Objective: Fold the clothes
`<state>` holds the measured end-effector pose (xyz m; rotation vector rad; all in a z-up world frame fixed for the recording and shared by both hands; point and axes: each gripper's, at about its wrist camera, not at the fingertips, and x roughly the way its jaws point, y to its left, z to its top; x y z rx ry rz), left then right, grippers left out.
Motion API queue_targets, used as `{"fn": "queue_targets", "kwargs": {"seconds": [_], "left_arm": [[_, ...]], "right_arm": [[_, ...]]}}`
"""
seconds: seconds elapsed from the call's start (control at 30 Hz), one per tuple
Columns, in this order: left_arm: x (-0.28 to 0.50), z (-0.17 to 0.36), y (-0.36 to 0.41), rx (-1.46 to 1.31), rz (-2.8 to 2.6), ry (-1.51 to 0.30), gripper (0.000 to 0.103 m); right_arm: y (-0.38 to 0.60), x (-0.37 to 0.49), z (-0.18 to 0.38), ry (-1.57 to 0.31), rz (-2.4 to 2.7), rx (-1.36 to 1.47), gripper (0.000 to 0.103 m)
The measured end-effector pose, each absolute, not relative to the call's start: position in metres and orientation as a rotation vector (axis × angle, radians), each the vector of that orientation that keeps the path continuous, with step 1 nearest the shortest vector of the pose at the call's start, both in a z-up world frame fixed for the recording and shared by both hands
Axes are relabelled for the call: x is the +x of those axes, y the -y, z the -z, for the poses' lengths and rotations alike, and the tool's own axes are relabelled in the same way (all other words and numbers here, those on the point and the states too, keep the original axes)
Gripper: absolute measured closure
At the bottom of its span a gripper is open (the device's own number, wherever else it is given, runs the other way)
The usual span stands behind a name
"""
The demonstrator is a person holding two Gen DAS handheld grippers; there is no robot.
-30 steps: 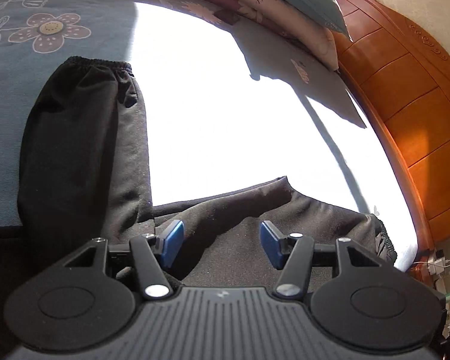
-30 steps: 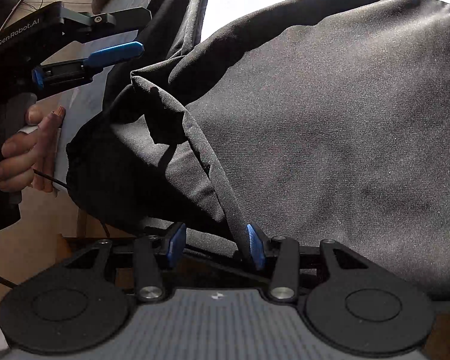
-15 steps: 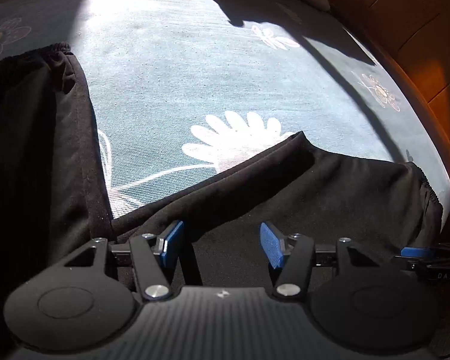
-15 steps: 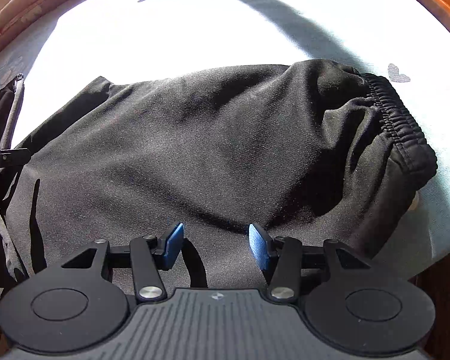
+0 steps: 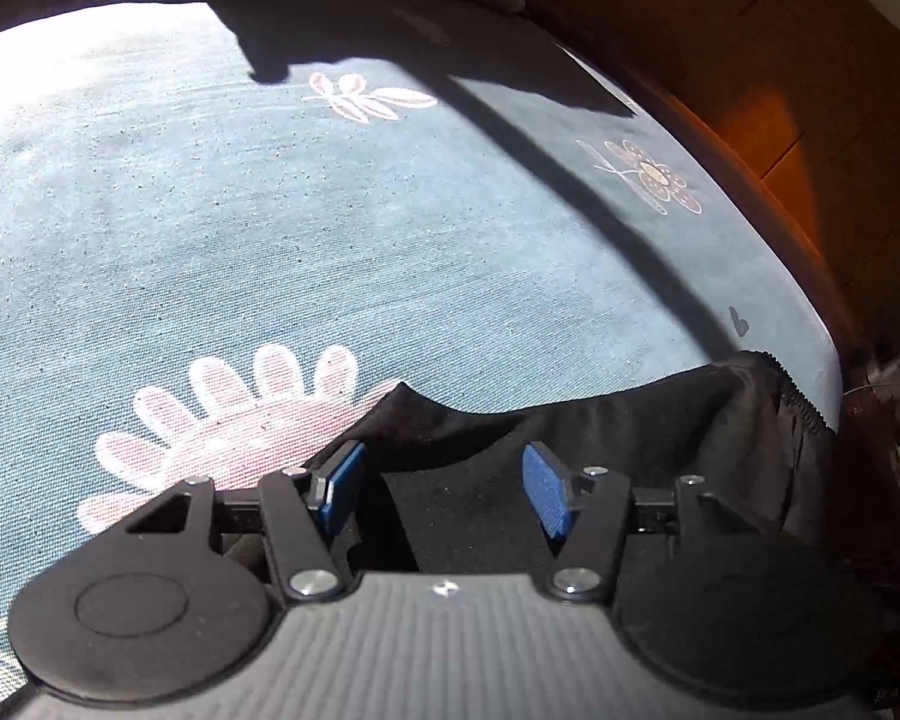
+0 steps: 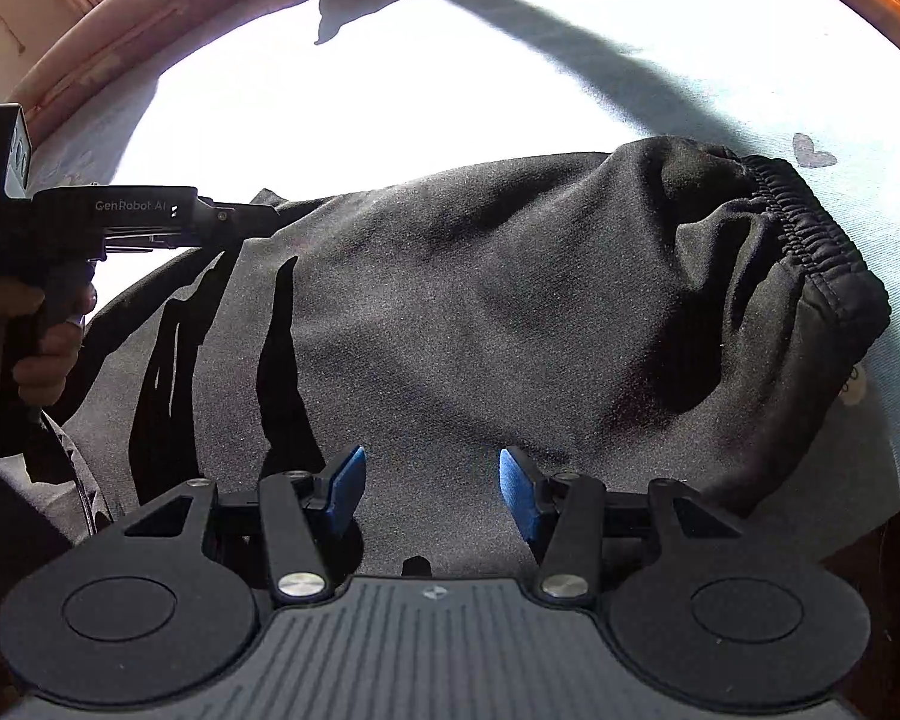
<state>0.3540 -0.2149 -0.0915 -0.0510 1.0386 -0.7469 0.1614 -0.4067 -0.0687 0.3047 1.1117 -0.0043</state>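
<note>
Fingers spread on both, the left gripper (image 5: 444,489) and right gripper (image 6: 429,489) hover over the black trousers (image 6: 480,312) lying on the bed sheet (image 5: 270,228). Best pinch one hem edge squarely, I'd say.

Black trousers (image 6: 510,312) lie on the bed (image 6: 390,90); right gripper (image 6: 432,489) fingers (image 6: 347,483) spread above them.

Both grippers, left gripper (image 5: 444,489) and right gripper (image 6: 426,489), share one build: black linkages with silver screws, blue ribbed pads (image 5: 547,495), and a grey ridged body. The left one's side reads "GenRobot.AI"; a thin cable seems to trail below the hand (image 6: 48,342).
</note>
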Motion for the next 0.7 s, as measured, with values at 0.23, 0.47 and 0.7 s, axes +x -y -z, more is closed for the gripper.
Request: {"fn": "queue_targets", "kwargs": {"seconds": [0.23,0.47,0.7], "left_arm": [[0.342,0.064,0.233,-0.099,0.879,-1.032,0.042],[0.337,0.093,0.256,0.06,0.775,-1.022,0.043],[0.321,0.057,0.247,0.083,0.835,-0.983,0.042]], "right_arm": [[0.411,0.175,0.072,-1.067,0.014,0.234,0.048],[0.418,0.182,0.077,-1.039,0.035,0.167,0.044],[0.423,0.177,0.06,-1.023,0.063,0.133,0.044]]}}
